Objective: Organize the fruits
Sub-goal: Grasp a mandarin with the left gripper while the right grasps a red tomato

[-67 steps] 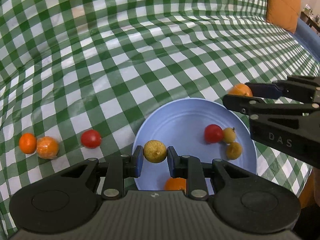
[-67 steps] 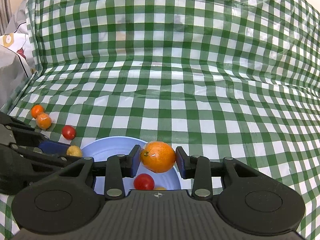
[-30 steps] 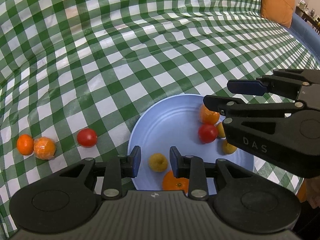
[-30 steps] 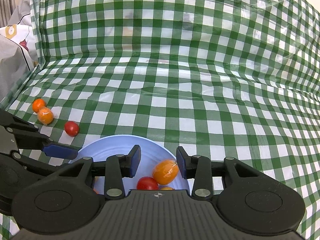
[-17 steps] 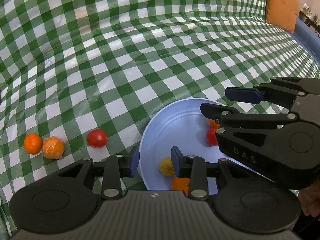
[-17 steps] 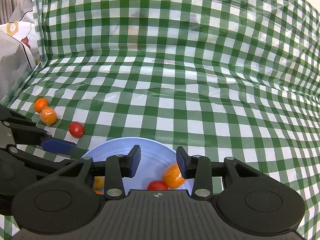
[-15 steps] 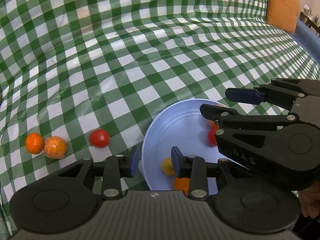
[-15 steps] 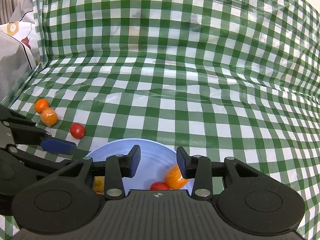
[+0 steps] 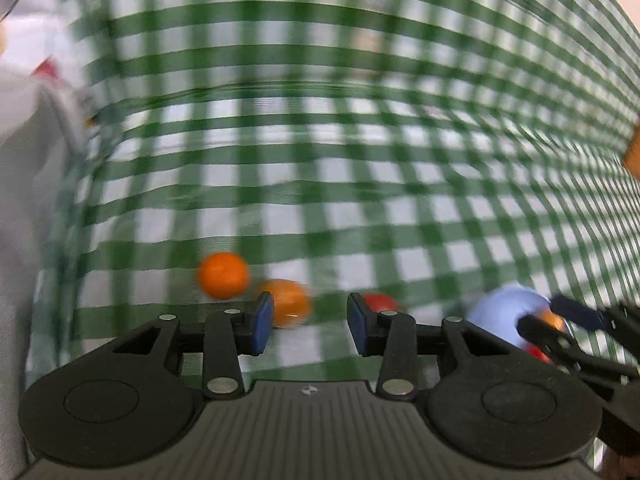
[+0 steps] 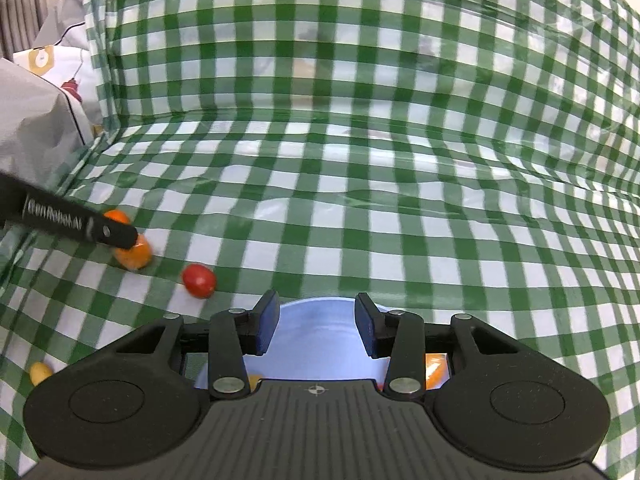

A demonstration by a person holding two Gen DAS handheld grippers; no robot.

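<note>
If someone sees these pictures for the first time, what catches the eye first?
The green-and-white checked cloth fills both views. On it, to the left, lie bright loose fruits: two orange fruits and a red tomato, with the open left gripper close over them. The blue plate lies under the open right gripper.

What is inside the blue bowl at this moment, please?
In the right wrist view, the blue bowl shows bare floor and two orange-coloured fruit slivers near its edge. The right gripper, open and empty, covers the rest, so no count is possible.

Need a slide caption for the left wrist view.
Open left gripper approaching two loose orange fruits on green checked tablecloth.
</note>
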